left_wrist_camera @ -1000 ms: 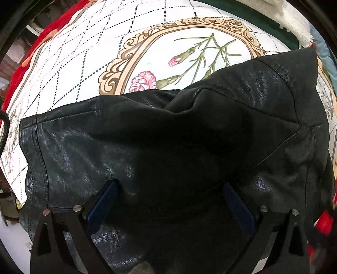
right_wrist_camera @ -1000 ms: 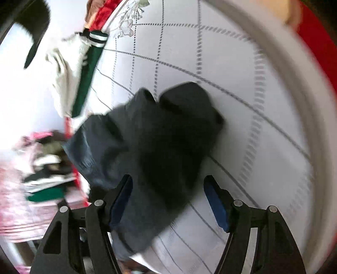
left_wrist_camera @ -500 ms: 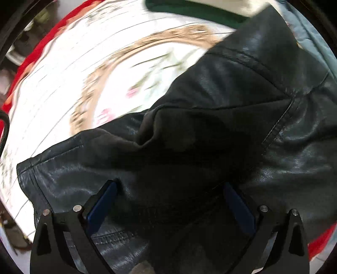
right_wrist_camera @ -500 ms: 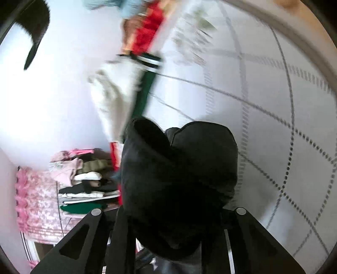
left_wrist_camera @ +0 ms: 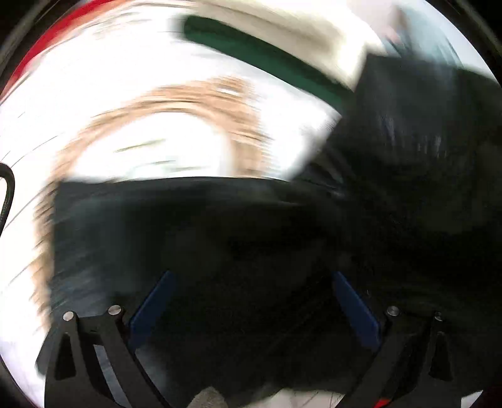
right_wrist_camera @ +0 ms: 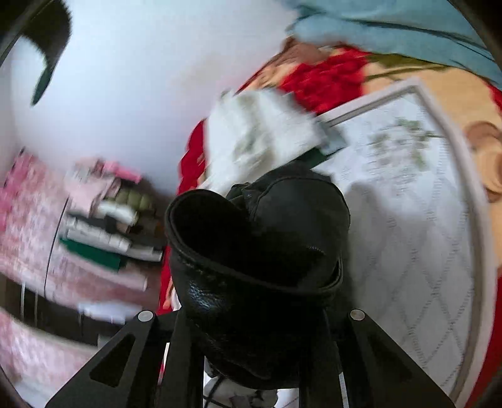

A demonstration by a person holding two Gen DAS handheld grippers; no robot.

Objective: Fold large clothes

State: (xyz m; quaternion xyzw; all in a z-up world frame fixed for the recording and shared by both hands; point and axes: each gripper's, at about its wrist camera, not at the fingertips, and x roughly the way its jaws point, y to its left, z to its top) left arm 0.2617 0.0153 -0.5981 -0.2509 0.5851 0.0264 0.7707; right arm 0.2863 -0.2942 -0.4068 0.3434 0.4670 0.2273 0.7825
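Observation:
A black leather jacket (left_wrist_camera: 282, 238) lies over the white quilt (left_wrist_camera: 131, 103) with a tan floral frame. The left wrist view is blurred by motion. My left gripper (left_wrist_camera: 251, 301) is open, its blue pads (left_wrist_camera: 150, 301) spread just above the jacket's body. My right gripper (right_wrist_camera: 254, 317) is shut on a bunched part of the jacket (right_wrist_camera: 260, 251), a sleeve or cuff, and holds it raised above the bed (right_wrist_camera: 417, 251).
A white and green garment (left_wrist_camera: 266, 53) lies at the far edge of the quilt, also in the right wrist view (right_wrist_camera: 260, 135). A light blue cloth (right_wrist_camera: 392, 28) and red blanket (right_wrist_camera: 326, 78) lie beyond. Folded clothes (right_wrist_camera: 106, 226) are stacked left.
My right gripper closed on the jacket's bunched part and lifted it, swinging toward the bed's far end. The left view shifted fast, the jacket now stretches up to the right.

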